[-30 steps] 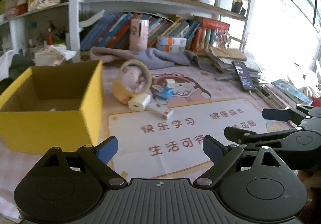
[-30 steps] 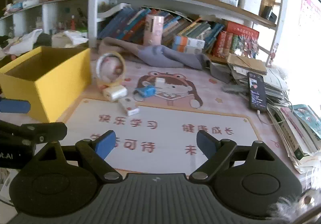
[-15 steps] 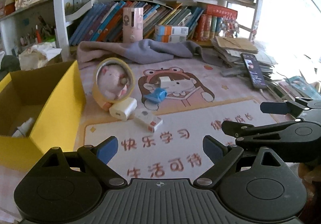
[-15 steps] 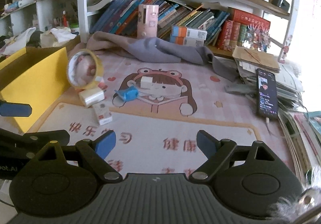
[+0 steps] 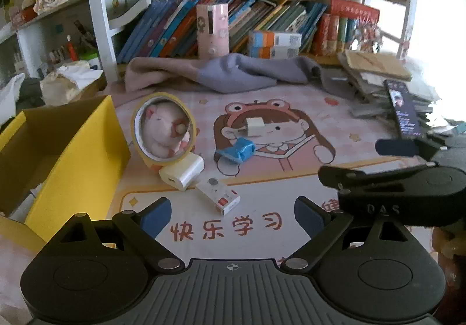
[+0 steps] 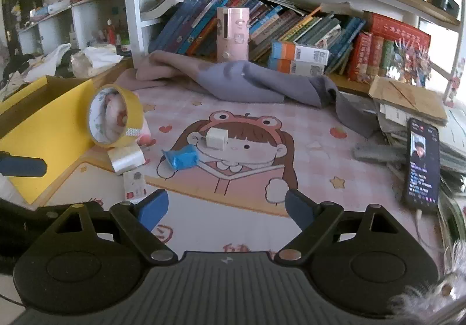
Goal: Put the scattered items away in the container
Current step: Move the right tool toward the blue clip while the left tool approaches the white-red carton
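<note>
Poised above the cartoon-printed mat (image 5: 262, 226) on a cluttered counter: left gripper (image 5: 231, 215) and right gripper (image 6: 225, 208), fingers of both spread wide and holding nothing. Scattered just beyond: yellow tape roll (image 5: 163, 129) upright beside the open yellow box (image 5: 78, 156); white charger (image 5: 182, 172) touching the roll; small white carton (image 5: 218, 195); blue wrapper (image 5: 237, 150); cream cube (image 6: 216, 139).
</note>
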{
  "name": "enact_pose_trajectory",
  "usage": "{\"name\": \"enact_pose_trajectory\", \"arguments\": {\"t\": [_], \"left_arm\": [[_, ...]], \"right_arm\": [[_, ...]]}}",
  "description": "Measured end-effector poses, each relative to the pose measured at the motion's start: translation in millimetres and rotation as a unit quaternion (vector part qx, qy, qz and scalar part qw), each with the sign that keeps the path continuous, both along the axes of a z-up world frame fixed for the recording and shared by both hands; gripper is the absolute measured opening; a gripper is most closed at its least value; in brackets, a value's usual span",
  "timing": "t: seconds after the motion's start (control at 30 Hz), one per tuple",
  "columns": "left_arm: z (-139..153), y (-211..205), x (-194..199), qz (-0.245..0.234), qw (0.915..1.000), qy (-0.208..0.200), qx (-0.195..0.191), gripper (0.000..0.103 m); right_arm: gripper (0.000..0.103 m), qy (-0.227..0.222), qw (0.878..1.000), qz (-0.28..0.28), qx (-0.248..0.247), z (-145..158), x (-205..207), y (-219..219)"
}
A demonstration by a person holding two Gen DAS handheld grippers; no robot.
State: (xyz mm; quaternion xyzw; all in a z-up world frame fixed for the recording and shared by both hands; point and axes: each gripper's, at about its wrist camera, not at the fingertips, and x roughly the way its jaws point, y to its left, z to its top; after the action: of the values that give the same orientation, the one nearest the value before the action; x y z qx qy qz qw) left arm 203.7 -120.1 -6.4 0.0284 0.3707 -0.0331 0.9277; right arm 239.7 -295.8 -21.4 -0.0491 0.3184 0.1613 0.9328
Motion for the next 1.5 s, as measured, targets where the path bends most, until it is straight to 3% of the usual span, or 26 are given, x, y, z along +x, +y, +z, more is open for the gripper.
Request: {"name": "enact_pose_trajectory", "arguments": {"t": [0.27,0.4,0.7,0.97,1.03,1.13,1.4,1.5], "left_arm": [[-2.6,-11.0,14.6,0.022,0.9995,0.015,0.017,0.094],[-10.1,-12.9,22.4,0.014,0.9999,0.003,0.003,0.094],[-27.9,-19.0,45.6,0.042,0.9981,0.041,0.018,0.094],[-33.8,-13.9,54.6,0.054,0.9961,0.069,-0.015,0.098],[-35.8,-15.5,55.9,0.057,0.9957,0.072,-0.005,0.098],[-40.1,-19.1,59.7,0.056,0.995,0.08,0.02,0.098],[-48.8,-18.2,68.5,0.067,0.9939,0.08,0.034,0.095],[-53.1,-13.3,73.2,0.076,0.993,0.088,0.023,0.088]], "right_arm": [[0.087,0.011,0.999,0.018,0.027,-6.5,25.6,-8.8],[0.087,0.018,0.999,0.011,0.039,-10.0,36.1,-14.4],[0.087,0.026,0.998,0.003,0.06,-15.9,53.7,-22.3],[0.087,0.032,0.997,0.0,0.077,-20.8,68.8,-25.3],[0.087,0.031,0.996,0.003,0.081,-21.8,72.1,-24.7],[0.085,0.027,0.996,0.014,0.083,-23.5,77.4,-22.5],[0.083,0.045,0.992,0.075,0.088,-32.8,95.9,-7.5],[0.076,0.052,0.99,0.101,0.08,-36.3,100.3,1.5]]}}
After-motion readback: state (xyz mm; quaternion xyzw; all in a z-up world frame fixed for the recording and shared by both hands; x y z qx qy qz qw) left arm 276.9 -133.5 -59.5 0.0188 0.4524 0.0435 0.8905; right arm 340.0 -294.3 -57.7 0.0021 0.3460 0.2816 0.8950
